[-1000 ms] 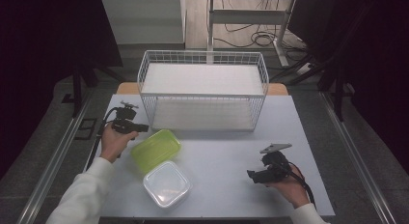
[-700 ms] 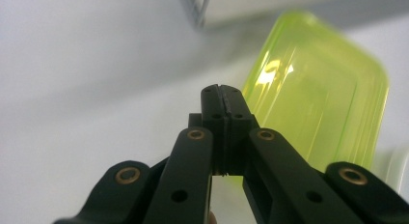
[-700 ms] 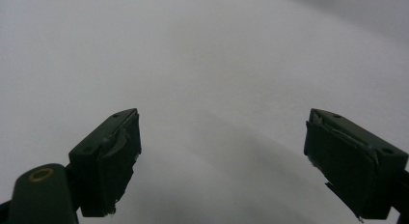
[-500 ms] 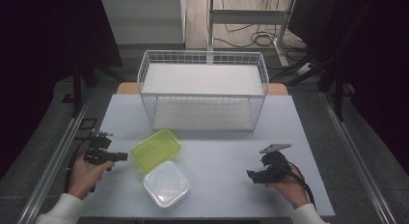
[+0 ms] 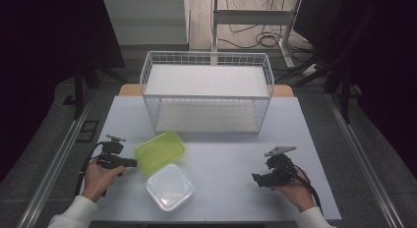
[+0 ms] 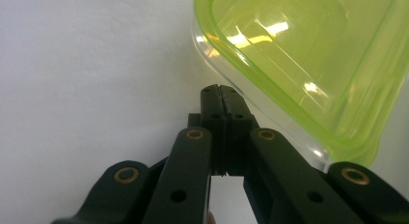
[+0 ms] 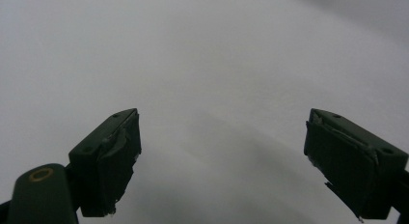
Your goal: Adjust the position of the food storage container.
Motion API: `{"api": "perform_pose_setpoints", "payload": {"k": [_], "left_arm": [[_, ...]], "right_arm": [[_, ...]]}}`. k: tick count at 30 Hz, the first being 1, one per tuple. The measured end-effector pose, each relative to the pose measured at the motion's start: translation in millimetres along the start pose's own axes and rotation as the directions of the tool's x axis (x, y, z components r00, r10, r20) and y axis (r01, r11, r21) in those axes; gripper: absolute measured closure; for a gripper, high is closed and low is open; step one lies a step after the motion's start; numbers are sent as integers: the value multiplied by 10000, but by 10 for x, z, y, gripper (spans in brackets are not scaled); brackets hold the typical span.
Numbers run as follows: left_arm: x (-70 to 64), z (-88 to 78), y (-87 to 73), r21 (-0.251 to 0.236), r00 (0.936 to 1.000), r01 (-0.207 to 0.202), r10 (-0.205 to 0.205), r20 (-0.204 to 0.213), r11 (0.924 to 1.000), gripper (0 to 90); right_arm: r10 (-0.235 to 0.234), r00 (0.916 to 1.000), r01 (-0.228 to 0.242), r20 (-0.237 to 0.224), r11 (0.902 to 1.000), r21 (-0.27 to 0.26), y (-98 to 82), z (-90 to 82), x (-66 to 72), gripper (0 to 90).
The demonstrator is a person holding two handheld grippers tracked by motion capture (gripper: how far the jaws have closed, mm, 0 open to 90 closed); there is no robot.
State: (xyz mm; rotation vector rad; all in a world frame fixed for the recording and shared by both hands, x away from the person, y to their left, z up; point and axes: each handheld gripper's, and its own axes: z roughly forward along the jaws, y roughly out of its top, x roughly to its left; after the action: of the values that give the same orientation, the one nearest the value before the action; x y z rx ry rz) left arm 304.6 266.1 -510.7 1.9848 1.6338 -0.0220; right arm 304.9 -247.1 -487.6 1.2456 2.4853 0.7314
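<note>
High view, wire basket behind green container, clear container beside

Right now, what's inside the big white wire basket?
Nothing sits inside the wire basket: through its mesh only a flat white bottom shows. The green container and the clear container lie outside it, in front on the table.

White sleeves, black grippers, brass-ringed screws, trailing black cables.
</note>
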Motion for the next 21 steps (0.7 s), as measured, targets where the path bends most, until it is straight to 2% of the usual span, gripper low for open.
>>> {"api": "perform_pose_setpoints", "payload": {"k": [1, 5, 7, 17, 19, 21], "left_arm": [[19, 18, 23, 9, 9999, 99, -99, 94, 10000, 897], [60, 93, 127, 67, 9996, 281, -281, -32, 9996, 898], [63, 123, 207, 44, 9996, 247, -247, -110, 9997, 898], [45, 206, 410, 73, 9995, 239, -237, -229, 9997, 899], [50, 223, 437, 26, 9992, 386, -386, -48, 9993, 899], [48, 240, 455, 110, 9995, 304, -302, -111, 9995, 899]], "right_arm": [[0, 10000, 0, 0, 10000, 0, 0, 0, 0, 131], [5, 10000, -5, 53, 10000, 34, -6, -1, -6, 131], [-20, 10000, 20, 38, 10000, 43, -4, 0, -4, 131], [-14, 10000, 15, -10, 10000, 96, -2, 9, -2, 131], [-4, 10000, 4, -6, 10000, 95, -2, 8, -3, 131], [-27, 10000, 27, 39, 9999, 100, -4, 9, -6, 131]]}}
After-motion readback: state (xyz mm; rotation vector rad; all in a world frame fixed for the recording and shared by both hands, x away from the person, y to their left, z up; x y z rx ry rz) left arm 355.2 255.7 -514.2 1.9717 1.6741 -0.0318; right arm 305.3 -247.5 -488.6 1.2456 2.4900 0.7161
